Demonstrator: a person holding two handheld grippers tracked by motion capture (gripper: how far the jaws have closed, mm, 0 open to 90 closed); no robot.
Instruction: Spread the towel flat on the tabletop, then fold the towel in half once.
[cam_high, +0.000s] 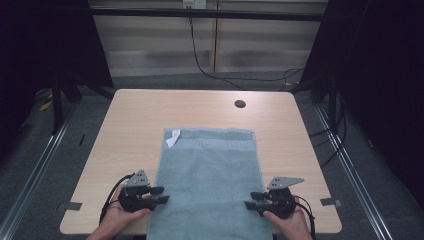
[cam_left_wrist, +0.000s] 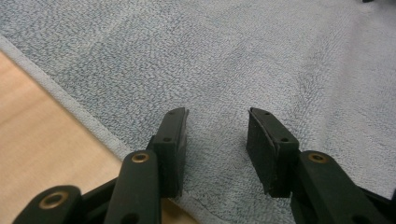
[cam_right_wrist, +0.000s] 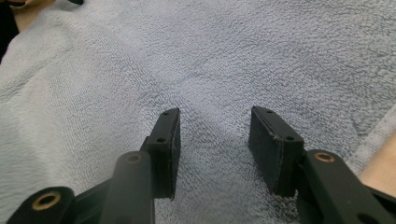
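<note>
Black left claw (cam_high: 161, 195) spread, tips over towel's left edge | black right claw (cam_high: 251, 200) spread, tips over towel's right edge | grey-blue towel (cam_high: 207, 172) flat, near end overhanging bench | white tag (cam_high: 172, 138) at towel's far-left corner | wooden bench (cam_high: 135, 112) beneath

The table (cam_high: 150, 107) is seen from above and in front by the high view. The towel (cam_high: 207, 175) is viewed very closely along the jaws by both gripper views, and is shared by all views.
</note>
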